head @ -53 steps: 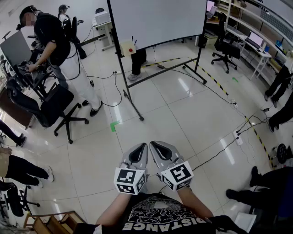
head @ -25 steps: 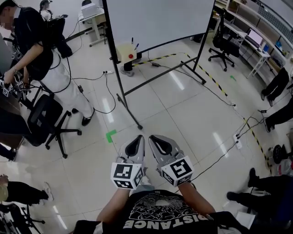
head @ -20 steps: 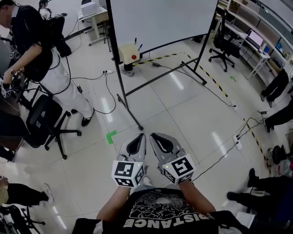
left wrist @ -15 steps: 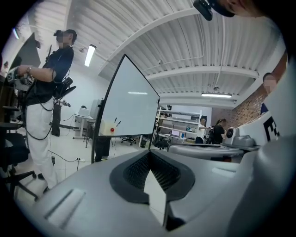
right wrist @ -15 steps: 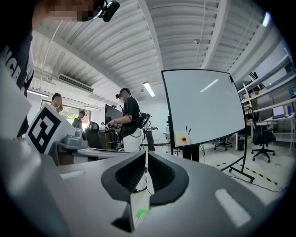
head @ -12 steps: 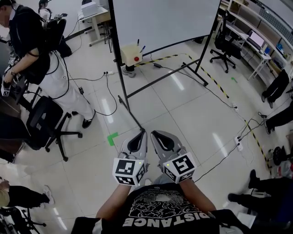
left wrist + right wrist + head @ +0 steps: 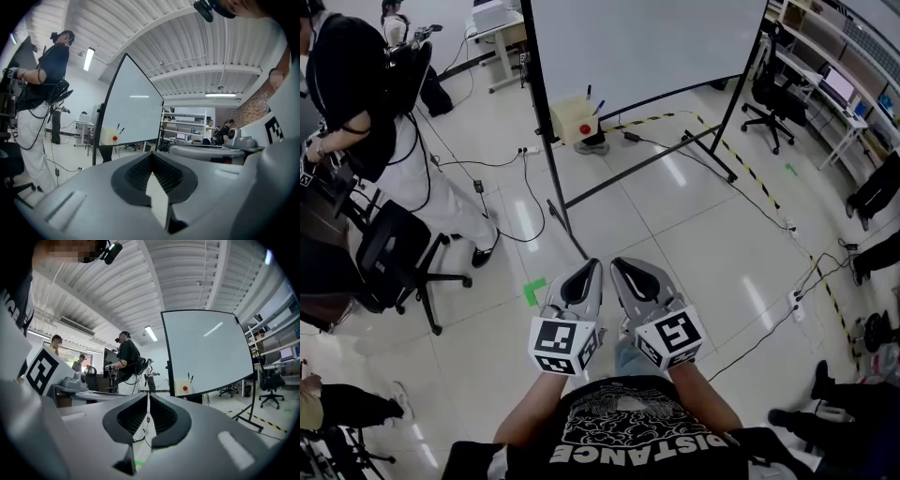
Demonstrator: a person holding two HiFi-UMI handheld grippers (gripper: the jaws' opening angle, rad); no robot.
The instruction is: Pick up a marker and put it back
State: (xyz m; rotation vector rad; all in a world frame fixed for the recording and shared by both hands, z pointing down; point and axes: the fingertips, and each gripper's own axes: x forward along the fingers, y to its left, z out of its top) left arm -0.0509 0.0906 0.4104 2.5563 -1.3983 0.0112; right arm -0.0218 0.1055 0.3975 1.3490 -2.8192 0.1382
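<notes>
Cream box (image 7: 572, 120) of markers (image 7: 590, 93) sits closer than before, so it's approach only.
Left gripper (image 7: 592, 269) and right gripper (image 7: 621, 266) both pressed shut on nothing; markers stick up from that box, far off at the whiteboard's (image 7: 637, 47) left post.

Glossy pale tiled floor (image 7: 694, 234), rolling whiteboard (image 7: 637, 42), black office chair (image 7: 394, 258), shelving (image 7: 183, 125), strip lights (image 7: 88, 58)

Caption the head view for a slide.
Shut and empty, the left gripper and right gripper side by side, facing the whiteboard and the marker box at its corner.
</notes>
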